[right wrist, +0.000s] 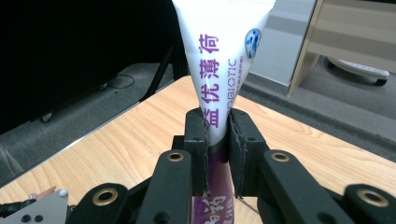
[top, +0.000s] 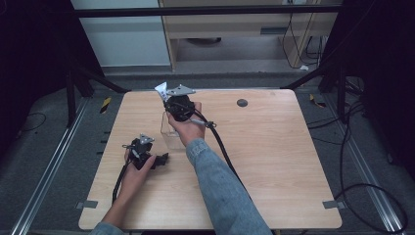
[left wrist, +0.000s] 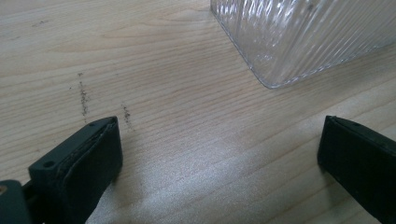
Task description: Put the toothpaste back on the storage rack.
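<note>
- Here, a white toothpaste tube (right wrist: 219, 60) with purple print is pinched between the pads of the right gripper (right wrist: 217, 140), its flat crimped end pointing away from the jaws.
- In the high view, the right gripper (top: 178, 105) is held above a clear ribbed glass container (top: 170, 132) near the table's far edge.
- The left gripper (left wrist: 219, 149) is seen with jaws spread wide, nothing between them, low over the wooden table (left wrist: 154, 60).
- A corner of the container (left wrist: 299, 37) lies just beyond those jaws.
</note>
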